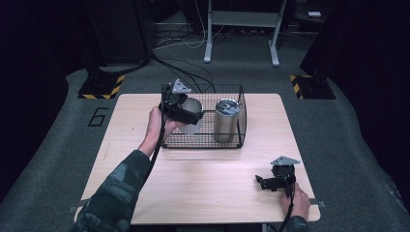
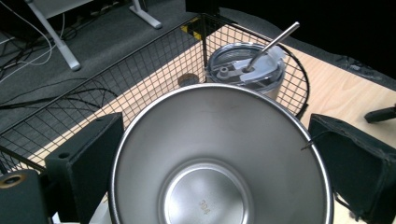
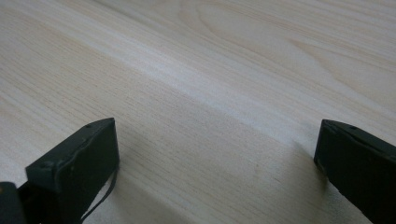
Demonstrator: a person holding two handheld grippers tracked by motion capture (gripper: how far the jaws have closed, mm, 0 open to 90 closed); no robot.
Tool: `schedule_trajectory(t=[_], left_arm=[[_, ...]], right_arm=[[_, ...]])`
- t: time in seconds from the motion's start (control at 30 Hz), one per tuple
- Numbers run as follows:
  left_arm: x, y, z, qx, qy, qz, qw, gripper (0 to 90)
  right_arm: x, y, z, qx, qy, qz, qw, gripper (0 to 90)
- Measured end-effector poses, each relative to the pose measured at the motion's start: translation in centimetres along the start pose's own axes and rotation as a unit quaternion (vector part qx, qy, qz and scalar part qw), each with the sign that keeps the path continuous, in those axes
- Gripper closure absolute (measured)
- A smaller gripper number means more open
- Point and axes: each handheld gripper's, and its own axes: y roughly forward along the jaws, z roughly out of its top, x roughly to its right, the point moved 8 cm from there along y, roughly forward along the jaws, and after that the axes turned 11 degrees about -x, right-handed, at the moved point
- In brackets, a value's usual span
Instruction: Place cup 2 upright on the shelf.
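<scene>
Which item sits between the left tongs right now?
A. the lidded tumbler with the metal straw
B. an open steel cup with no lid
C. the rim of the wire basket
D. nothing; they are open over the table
B: in the left gripper view the left tongs flank the open steel cup on both sides, while the lidded tumbler stands apart, farther back in the wire basket.

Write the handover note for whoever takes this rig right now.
Left hand-held gripper: shut on the open steel cup, held over the left part of the wire basket.
Right hand-held gripper: open, holding nothing, low over the table near its front right corner.
Lidded tumbler with straw stands upright in the basket's right part.
Left to do, probably: move the cup to its place, then release.
</scene>
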Motion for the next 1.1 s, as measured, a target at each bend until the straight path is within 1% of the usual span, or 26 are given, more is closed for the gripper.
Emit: schedule_trajectory(t=[0.07,0.13,0.23,0.3,0.33,0.37,0.4,0.43,0.47,0.53,0.57,0.63,0.67,0.73,0.77,0.83,0.87,0.93,0.97,1.03,1.07,1.1], left_arm=[[-0.2,0.4,0.0,-0.001,-0.005,0.0,1.0,6.4],[-0.5,0.8,0.0,-0.008,-0.005,0.004,0.9999,6.4],[-0.8,1.3,0.0,-0.01,-0.015,0.004,0.9998,6.4],[-1.0,1.7,-0.1,-0.016,-0.012,0.005,0.9998,6.4],[-1.1,1.9,-0.1,-0.012,-0.016,0.008,0.9998,6.4],[-1.2,2.0,-0.2,-0.019,-0.013,0.008,0.9997,6.4],[-1.3,2.3,-0.1,-0.012,-0.021,0.008,0.9997,6.4],[-1.4,2.3,-0.2,-0.019,-0.015,0.009,0.9997,6.4],[-1.5,2.5,-0.1,-0.014,-0.022,0.01,0.9996,6.4],[-1.8,2.7,-0.2,-0.021,-0.017,0.013,0.9996,6.4],[-1.9,2.8,-0.1,-0.017,-0.023,0.014,0.9995,6.4],[-2.2,3.2,-0.2,-0.019,-0.026,0.014,0.9994,6.4],[-2.2,3.2,-0.2,-0.019,-0.026,0.014,0.9994,6.4],[-2.7,3.7,-0.3,-0.024,-0.03,0.015,0.9992,6.4],[-2.9,3.8,-0.4,-0.025,-0.028,0.014,0.9992,6.4],[-3.1,4.1,-0.4,-0.025,-0.032,0.016,0.9991,6.4],[-3.3,4.3,-0.5,-0.029,-0.028,0.018,0.999,6.4],[-3.6,4.6,-0.5,-0.027,-0.034,0.02,0.9989,6.4],[-3.7,4.7,-0.6,-0.03,-0.032,0.018,0.9988,6.4],[-3.9,5.1,-0.7,-0.03,-0.039,0.018,0.9986,6.4],[-4.0,5.3,-0.7,-0.03,-0.037,0.019,0.9987,6.4],[-4.0,5.4,-0.8,-0.03,-0.04,0.02,0.9986,6.4]], right_arm=[[0.0,0.0,0.0,0.0,0.0,0.0,1.0,0.0],[0.0,0.0,0.0,0.0,0.0,0.0,1.0,0.0],[0.0,0.0,0.0,0.0,0.001,0.0,1.0,0.0],[0.1,0.0,0.1,0.003,0.001,-0.002,1.0,0.0],[0.1,0.0,0.1,0.003,0.001,-0.002,1.0,0.0],[0.1,0.0,0.1,0.003,0.002,-0.002,1.0,0.0],[0.1,0.0,0.1,0.003,0.002,-0.001,1.0,0.0],[0.1,0.0,0.1,0.003,0.002,-0.002,1.0,0.0],[0.1,0.0,0.1,0.003,0.002,-0.002,1.0,0.0],[0.1,0.0,0.1,0.003,0.002,-0.002,1.0,0.0],[0.1,0.0,0.1,0.003,0.002,-0.002,1.0,0.0],[0.1,0.0,0.1,0.003,0.002,-0.002,1.0,0.0],[0.1,0.0,0.1,0.003,0.002,-0.002,1.0,0.0],[0.1,0.0,0.1,0.003,0.002,-0.002,1.0,0.0],[0.1,0.0,0.1,0.003,0.003,-0.001,1.0,0.0],[0.1,0.0,0.1,0.003,0.002,-0.002,1.0,0.0],[0.1,0.0,0.1,0.003,0.002,-0.002,1.0,0.0],[0.1,0.0,0.1,0.003,0.003,-0.001,1.0,0.0],[0.1,0.0,0.1,0.003,0.002,-0.002,1.0,0.0],[0.1,0.0,0.1,0.003,0.002,-0.002,1.0,0.0],[0.1,0.0,0.1,0.003,0.002,-0.002,1.0,0.0],[0.1,0.0,0.1,0.003,0.002,-0.002,1.0,0.0]])
